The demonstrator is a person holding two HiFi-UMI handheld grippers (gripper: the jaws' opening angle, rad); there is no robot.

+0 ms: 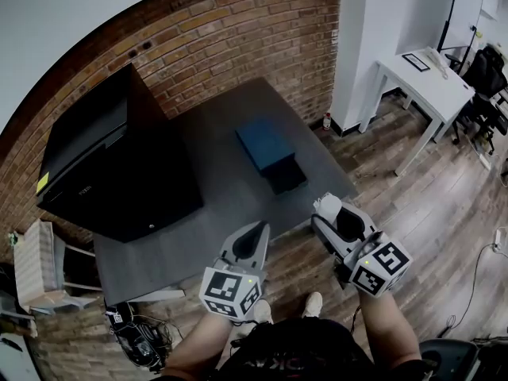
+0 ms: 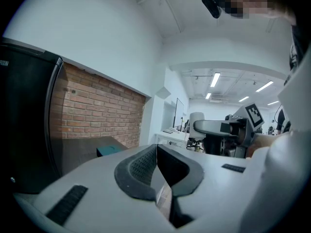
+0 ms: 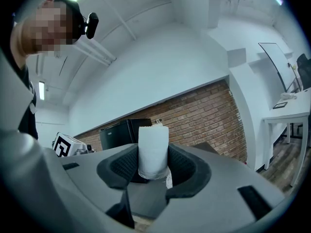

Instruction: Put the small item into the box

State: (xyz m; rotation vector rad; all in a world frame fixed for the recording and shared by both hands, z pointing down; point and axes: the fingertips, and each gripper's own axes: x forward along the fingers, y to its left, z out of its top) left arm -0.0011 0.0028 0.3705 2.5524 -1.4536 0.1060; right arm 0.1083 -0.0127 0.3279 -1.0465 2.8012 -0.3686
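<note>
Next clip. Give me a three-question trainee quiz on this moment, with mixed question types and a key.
1. True or false: the left gripper holds the small white item.
2. Which gripper's jaws are together with nothing between them? A: left. B: right.
3. Fill in: the blue box stands on the dark ____.
Key: 1 false, the right gripper holds it; 2 A; 3 table.
</note>
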